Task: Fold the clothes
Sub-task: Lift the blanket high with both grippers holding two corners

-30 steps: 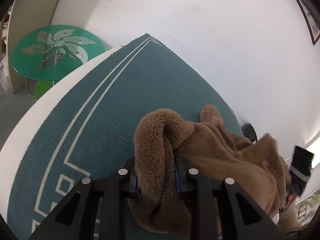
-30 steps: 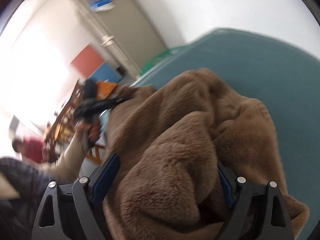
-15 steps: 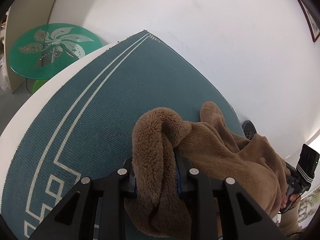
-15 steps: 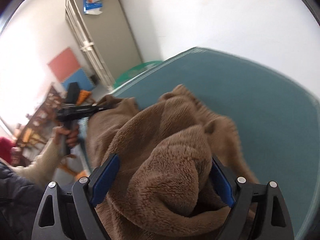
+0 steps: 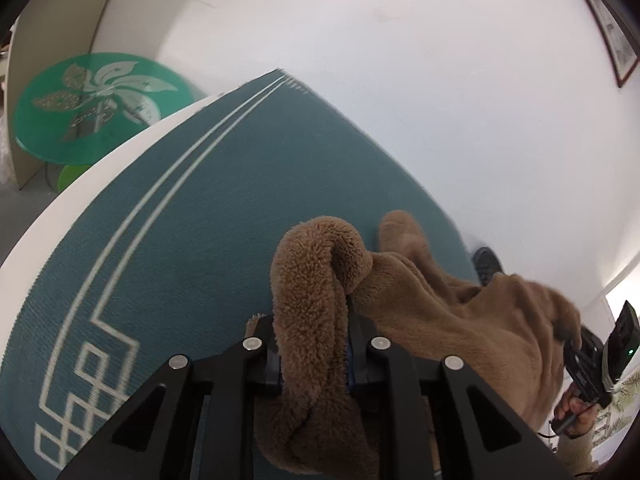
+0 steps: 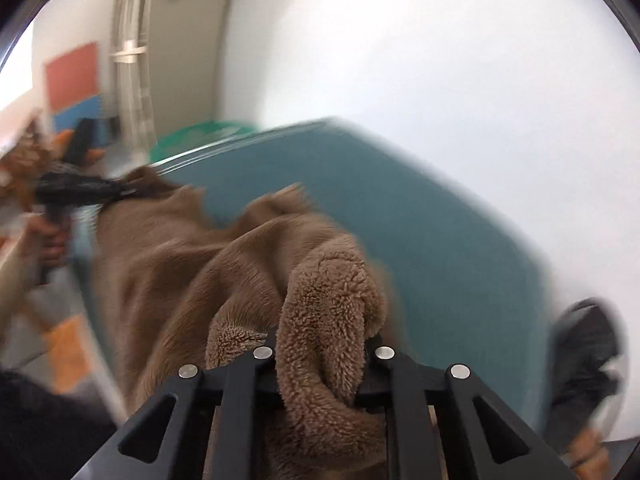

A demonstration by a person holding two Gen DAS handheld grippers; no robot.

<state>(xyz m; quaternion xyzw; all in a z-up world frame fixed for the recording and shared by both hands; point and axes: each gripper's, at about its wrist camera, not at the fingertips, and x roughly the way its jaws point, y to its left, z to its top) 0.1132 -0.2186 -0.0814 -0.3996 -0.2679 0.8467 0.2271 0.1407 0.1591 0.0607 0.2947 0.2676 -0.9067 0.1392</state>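
A brown fleece garment [image 5: 460, 320] hangs between my two grippers above a table with a teal patterned cloth [image 5: 200, 220]. My left gripper [image 5: 314, 360] is shut on a bunched fold of the fleece. My right gripper [image 6: 320, 360] is shut on another fold of the same fleece [image 6: 192, 280]. The right gripper also shows at the far right of the left wrist view [image 5: 576, 348], and the left gripper at the left of the right wrist view [image 6: 120, 192]. The right wrist view is motion-blurred.
A green round glass table [image 5: 96, 104] stands beyond the table's far left corner. A white wall [image 5: 440, 80] runs behind the table. A grey cabinet [image 6: 160, 60] stands at the back. A dark object [image 6: 584, 360] sits at the table's right edge.
My right gripper's jaws have closed from wide to tight on a fold of fleece, and it has swung fast. The fleece now stretches flatter between the grippers. The left gripper keeps its hold.
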